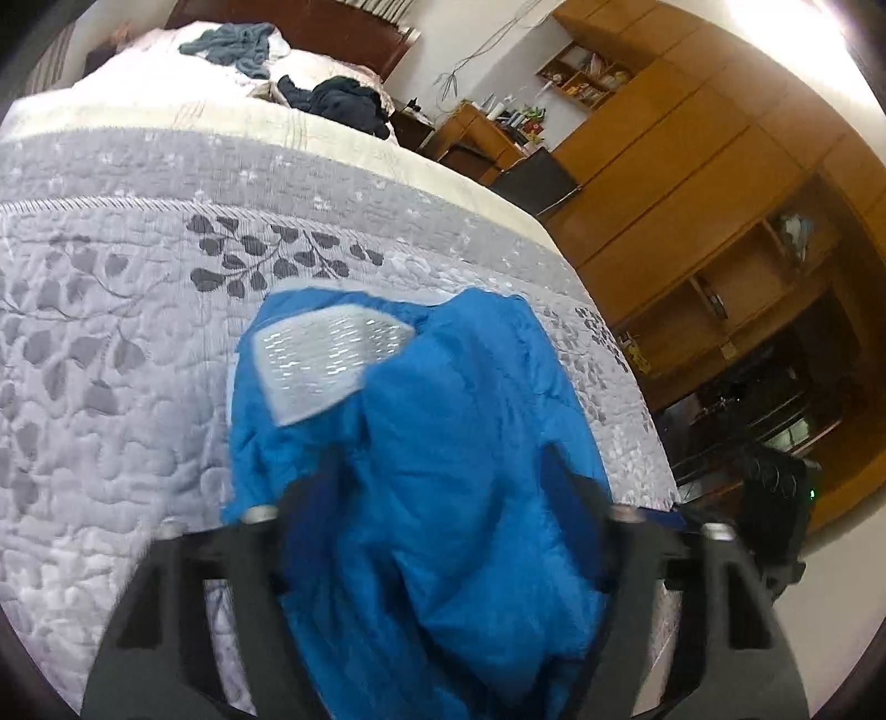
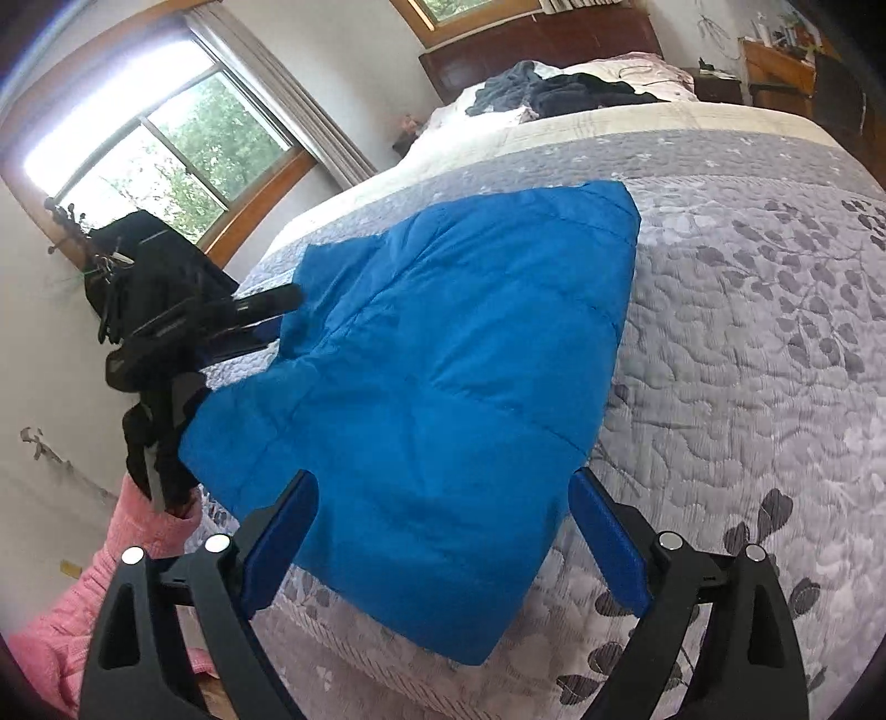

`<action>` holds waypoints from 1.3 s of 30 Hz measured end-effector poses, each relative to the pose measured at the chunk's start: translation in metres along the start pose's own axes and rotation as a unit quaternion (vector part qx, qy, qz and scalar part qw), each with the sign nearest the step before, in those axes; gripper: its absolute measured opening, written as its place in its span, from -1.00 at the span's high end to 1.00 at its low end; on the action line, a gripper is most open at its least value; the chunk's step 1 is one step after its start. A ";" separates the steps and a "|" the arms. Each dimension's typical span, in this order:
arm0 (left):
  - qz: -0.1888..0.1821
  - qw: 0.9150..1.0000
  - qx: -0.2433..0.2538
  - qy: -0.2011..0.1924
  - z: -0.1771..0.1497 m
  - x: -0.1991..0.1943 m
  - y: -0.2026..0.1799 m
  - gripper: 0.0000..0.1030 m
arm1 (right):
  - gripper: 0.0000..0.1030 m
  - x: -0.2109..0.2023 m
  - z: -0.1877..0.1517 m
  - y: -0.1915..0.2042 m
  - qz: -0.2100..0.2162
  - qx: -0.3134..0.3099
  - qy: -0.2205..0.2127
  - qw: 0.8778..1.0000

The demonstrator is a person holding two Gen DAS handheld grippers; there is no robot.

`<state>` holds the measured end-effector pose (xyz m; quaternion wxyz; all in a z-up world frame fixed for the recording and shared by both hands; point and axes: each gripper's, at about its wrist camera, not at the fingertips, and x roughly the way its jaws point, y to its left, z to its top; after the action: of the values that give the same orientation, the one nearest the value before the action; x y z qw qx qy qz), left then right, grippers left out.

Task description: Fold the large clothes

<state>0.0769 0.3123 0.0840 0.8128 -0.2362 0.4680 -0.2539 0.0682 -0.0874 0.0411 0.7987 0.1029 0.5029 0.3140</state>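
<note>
Right gripper (image 2: pixel 443 531) hangs low over the near end of the blue coat (image 2: pixel 443 360), and its two blue fingers (image 2: pixel 288 531) are spread wide with nothing between them. Left gripper (image 1: pixel 443 498) is harder to read. Blue cloth bunches up between its fingers and hides the tips, and that view is blurry, so I cannot tell if it is pinching the coat or just pushing under it.

The coat lies on the bed (image 2: pixel 747 360), near the foot end, with one corner hanging a bit over the edge. It looks puffy and soft, with sewn lines across it like a quilt. I think it is light, floppy and a little slippery, so it would slide and sag if lifted by the middle. A corner or a hem looks like the best place to pinch. Inside it shows a shiny silver lining (image 1: pixel 326 360).

Under it, the bed cover is grey and bumpy with dark leaf shapes. Far off by the pillows lie two more clothes, grey-blue (image 1: pixel 238 47) and dark (image 1: pixel 343 102).
</note>
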 end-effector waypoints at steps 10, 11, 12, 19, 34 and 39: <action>0.000 0.999 0.014 -0.031 -0.015 -0.039 0.006 0.92 | -0.79 0.014 -0.001 0.010 0.011 -0.002 0.018 1.000; 0.003 0.999 0.015 -0.030 -0.018 -0.041 0.010 0.93 | -0.81 0.016 -0.001 0.013 0.008 -0.006 0.020 1.000; 0.008 0.999 0.017 -0.028 -0.022 -0.042 0.014 0.94 | -0.81 0.019 -0.001 0.015 0.004 -0.009 0.021 1.000; 0.022 0.999 -0.023 0.004 -0.041 -0.020 0.055 1.00 | -0.90 0.033 0.000 0.022 -0.038 -0.025 0.019 0.999; 0.089 0.994 0.030 -0.052 -0.065 -0.089 -0.002 -0.40 | -0.92 -0.010 -0.019 0.037 -0.108 -0.026 0.001 0.994; 0.117 0.991 0.036 -0.052 -0.086 -0.101 -0.025 -0.55 | -0.92 -0.027 -0.034 0.049 -0.162 -0.029 -0.032 0.986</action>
<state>-0.0474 0.3444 0.1252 0.8682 -0.1628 0.4401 -0.1612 0.0109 -0.0704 0.0683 0.8572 0.0070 0.4781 0.1913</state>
